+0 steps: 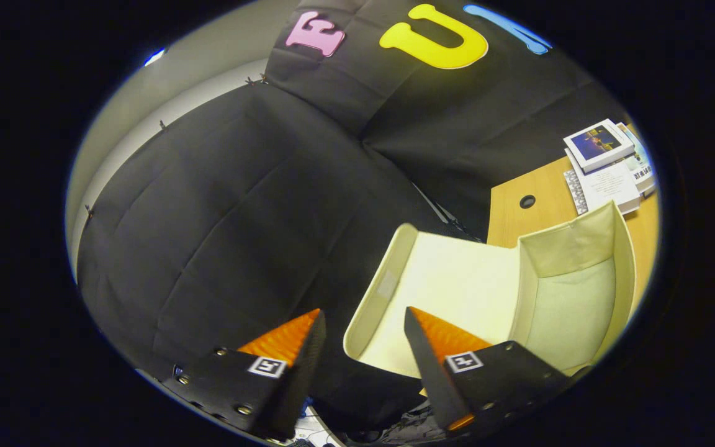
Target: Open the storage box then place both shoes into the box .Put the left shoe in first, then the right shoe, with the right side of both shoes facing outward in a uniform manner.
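The cream fabric storage box stands on the wooden table with its lid swung back and open, inner side showing. Its inside holds nothing that I can see. My gripper is tilted and open, with nothing between its fingers. The lid's near corner lies just ahead of the gap, closer to the right finger. The left finger is out over the black cloth, away from the box.
The wooden table has a round cable hole beyond the box. A stack of books and booklets lies at the table's far side. Black cloth wall hangs to the left of the table.
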Demonstrator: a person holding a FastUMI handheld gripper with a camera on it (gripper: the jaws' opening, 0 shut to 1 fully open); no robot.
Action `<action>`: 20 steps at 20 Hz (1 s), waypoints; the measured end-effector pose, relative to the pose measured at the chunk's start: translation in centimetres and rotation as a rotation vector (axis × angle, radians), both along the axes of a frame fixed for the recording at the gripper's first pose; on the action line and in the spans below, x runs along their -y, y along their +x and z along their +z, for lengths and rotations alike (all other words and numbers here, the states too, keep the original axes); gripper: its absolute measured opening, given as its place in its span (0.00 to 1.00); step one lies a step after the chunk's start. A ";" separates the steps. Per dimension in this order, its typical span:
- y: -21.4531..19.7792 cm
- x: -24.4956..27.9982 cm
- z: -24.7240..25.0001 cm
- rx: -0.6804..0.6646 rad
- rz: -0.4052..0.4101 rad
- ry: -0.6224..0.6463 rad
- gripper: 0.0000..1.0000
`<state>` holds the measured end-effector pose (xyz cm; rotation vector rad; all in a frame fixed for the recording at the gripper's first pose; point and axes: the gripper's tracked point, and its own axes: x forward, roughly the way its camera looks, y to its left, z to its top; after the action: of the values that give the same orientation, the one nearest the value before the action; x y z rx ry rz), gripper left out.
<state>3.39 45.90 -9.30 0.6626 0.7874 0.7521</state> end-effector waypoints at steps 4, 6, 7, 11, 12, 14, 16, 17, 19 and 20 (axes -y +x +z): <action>1.5 5.5 0.7 0.141 -0.046 -0.117 0.97; 2.0 8.9 0.6 0.207 -0.073 -0.202 0.97; 2.3 10.8 0.4 0.232 -0.088 -0.248 0.97; 2.5 17.9 -0.8 0.255 -0.126 -0.366 0.97; 2.4 19.5 -1.1 0.253 -0.137 -0.386 0.97; 2.7 22.9 -1.8 0.252 -0.165 -0.432 0.97; 3.0 26.3 -2.7 0.254 -0.196 -0.475 0.97; 3.3 28.1 -3.2 0.255 -0.214 -0.502 0.98; 3.3 31.5 -4.4 0.252 -0.242 -0.559 0.97; 3.3 33.0 -5.2 0.249 -0.255 -0.586 0.98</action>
<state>6.70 12.88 -14.51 0.1300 0.6348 0.3316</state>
